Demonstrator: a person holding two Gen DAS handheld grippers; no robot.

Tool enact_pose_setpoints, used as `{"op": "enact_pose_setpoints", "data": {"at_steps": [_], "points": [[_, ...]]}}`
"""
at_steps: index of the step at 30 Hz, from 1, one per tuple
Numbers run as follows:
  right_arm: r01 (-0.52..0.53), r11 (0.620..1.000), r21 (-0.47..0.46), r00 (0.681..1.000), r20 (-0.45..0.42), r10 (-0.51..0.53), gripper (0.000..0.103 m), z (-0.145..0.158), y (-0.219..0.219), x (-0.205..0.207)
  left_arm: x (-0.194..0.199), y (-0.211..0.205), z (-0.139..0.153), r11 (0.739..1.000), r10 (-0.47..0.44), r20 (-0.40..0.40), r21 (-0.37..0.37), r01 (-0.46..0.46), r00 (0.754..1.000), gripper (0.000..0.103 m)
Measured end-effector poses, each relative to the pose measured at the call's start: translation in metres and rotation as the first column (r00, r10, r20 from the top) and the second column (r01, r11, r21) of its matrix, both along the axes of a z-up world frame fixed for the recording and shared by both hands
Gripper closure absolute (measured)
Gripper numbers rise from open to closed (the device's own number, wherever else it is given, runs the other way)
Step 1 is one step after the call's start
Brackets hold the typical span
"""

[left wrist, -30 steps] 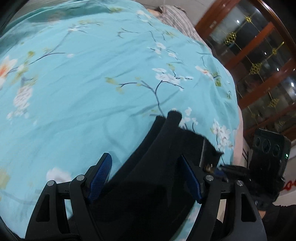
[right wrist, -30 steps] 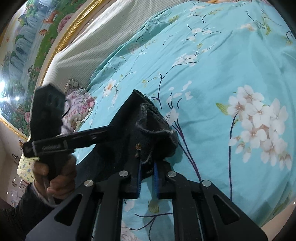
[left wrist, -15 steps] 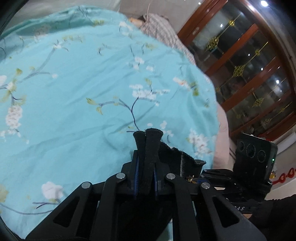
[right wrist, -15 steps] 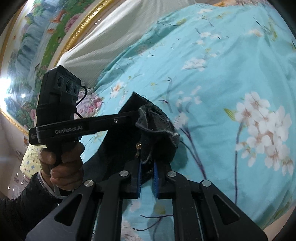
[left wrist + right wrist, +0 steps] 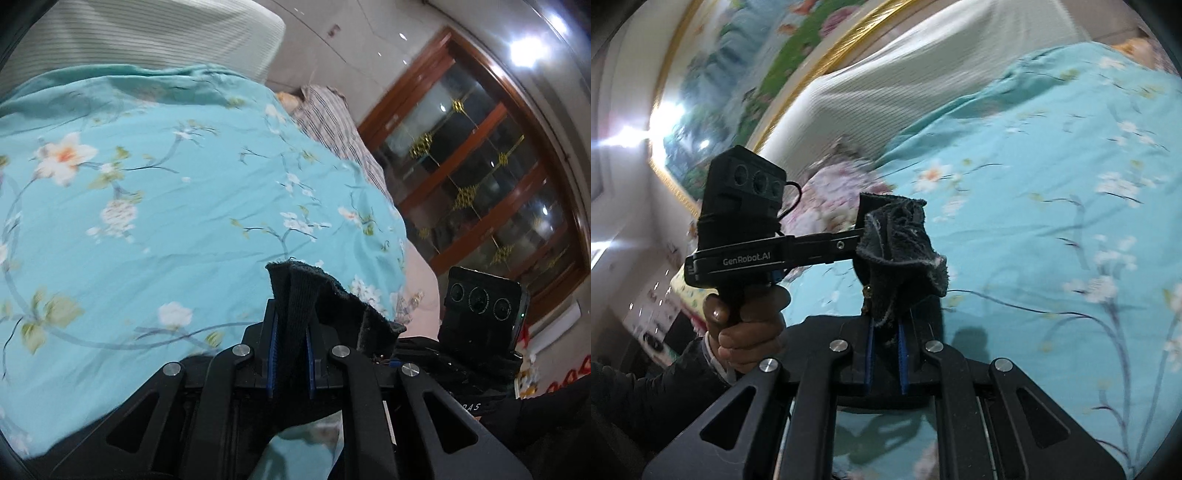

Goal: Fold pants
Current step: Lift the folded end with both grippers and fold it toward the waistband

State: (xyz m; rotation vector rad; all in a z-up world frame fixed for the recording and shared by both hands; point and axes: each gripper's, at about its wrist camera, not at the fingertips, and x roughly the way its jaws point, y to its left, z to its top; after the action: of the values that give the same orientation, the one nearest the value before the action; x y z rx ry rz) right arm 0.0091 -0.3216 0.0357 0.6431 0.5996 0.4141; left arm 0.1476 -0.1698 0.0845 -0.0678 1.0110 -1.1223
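Note:
The black pants (image 5: 295, 291) are held up above the turquoise floral bedspread (image 5: 147, 221). My left gripper (image 5: 290, 354) is shut on a bunched edge of the pants, which sticks up between its blue pads. My right gripper (image 5: 885, 354) is shut on another bunched part of the pants (image 5: 897, 243). The two grippers are close side by side; the left one (image 5: 738, 229) shows in the right wrist view with a hand on its handle, and the right one (image 5: 480, 325) shows in the left wrist view. The rest of the pants hangs below, mostly hidden.
A white striped headboard cushion (image 5: 147, 40) stands at the far end of the bed. A striped pillow (image 5: 332, 114) lies at the right edge. A wooden glass cabinet (image 5: 480, 177) stands to the right. A framed painting (image 5: 746, 81) hangs on the left.
My left gripper closed on the pants' edge, having been open a second ago. Both grippers have lifted the pants up away from the bedspread.

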Motion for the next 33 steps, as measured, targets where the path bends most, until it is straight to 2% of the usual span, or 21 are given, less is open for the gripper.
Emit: {"op": "enact_pose_setpoints", "data": {"at_steps": [5,14,26,30,31,33], "points": [[-0.078,0.997,-0.01,0.997,-0.003,0.078,0.091,0.001,0.032,0.015,-0.004,0.044,-0.005,0.997,0.069,-0.016,-0.021,-0.069,0.997,0.092],[-0.202,0.979,-0.022,0.977,-0.068,0.2,0.091,-0.022,0.081,0.037,-0.009,0.108,-0.045,0.977,0.211,-0.077,0.0,-0.212,0.974,0.092],[-0.268,0.961,-0.062,0.954,-0.155,0.256,0.088,-0.046,0.117,0.054,-0.015,0.151,-0.086,0.949,0.314,-0.128,0.026,-0.313,0.941,0.09],[-0.288,0.954,-0.087,0.945,-0.185,0.269,0.085,-0.051,0.127,0.057,-0.015,0.166,-0.097,0.936,0.35,-0.168,0.022,-0.352,0.921,0.09],[-0.295,0.951,-0.097,0.943,-0.19,0.273,0.083,-0.052,0.13,0.057,-0.015,0.17,-0.099,0.932,0.359,-0.179,0.018,-0.362,0.916,0.09],[-0.311,0.946,-0.097,0.938,-0.194,0.288,0.068,-0.053,0.135,0.057,-0.017,0.178,-0.104,0.923,0.381,-0.191,0.021,-0.385,0.904,0.09]]}}
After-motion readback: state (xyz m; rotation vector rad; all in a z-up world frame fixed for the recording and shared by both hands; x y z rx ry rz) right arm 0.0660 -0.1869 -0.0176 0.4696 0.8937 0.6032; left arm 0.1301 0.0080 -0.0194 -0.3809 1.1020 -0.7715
